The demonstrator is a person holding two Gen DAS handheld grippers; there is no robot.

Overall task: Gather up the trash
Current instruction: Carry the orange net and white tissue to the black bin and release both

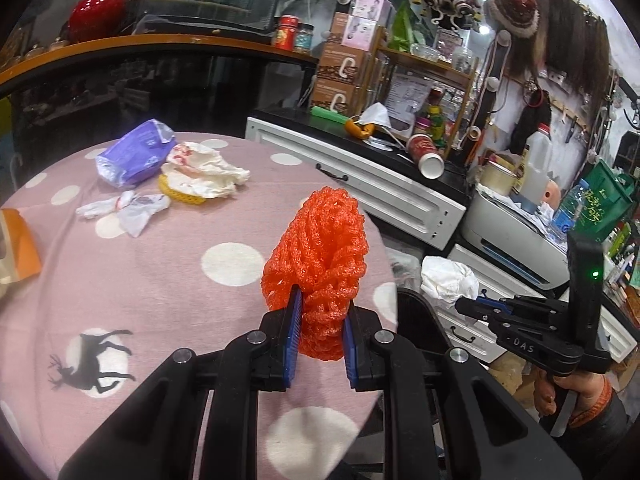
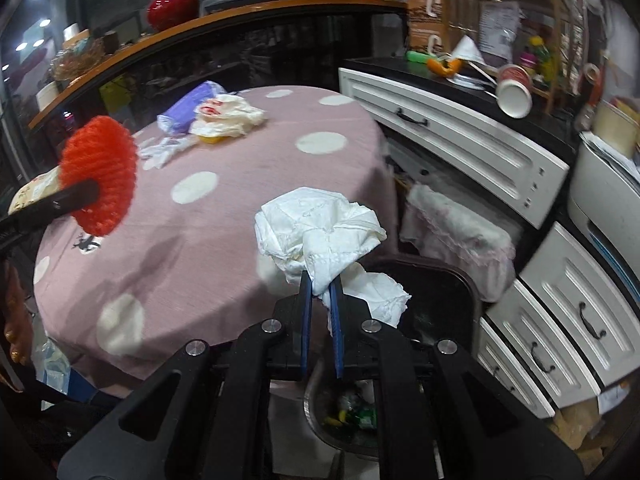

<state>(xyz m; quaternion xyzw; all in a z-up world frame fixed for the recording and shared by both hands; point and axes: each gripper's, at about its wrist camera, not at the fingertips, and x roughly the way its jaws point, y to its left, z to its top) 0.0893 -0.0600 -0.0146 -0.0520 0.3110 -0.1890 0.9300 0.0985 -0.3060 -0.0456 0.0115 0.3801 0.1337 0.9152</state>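
L gripper (image 1: 318, 312): blue pads clamped on the lower end of an orange foam fruit net (image 1: 320, 256), most of the net standing free above the pads. Held over the near edge of the round table w/ pink polka-dot cloth (image 1: 168, 292). Pinch low on the net, prob. because it's soft and squashes down to a firm bite there.

R gripper (image 2: 320, 292): pads together on a fold of crumpled white tissue (image 2: 316, 228); rest of the wad bulges above, one tail hangs right. It sits off the table edge, above a dark bin (image 2: 440, 304) w/ scraps visible in the bottom. Looks like a carry toward a drop, each hand w/ one piece.

Trash left on table, far side: purple wrapper (image 1: 132, 156), crumpled white paper w/ red print (image 1: 204, 168), yellow foam net (image 1: 172, 192) under it, small white plastic bag (image 1: 128, 208). All bunched close, some touching.

Tipped paper cup (image 1: 426, 156) on the black counter; can't tell if it's part of the job.
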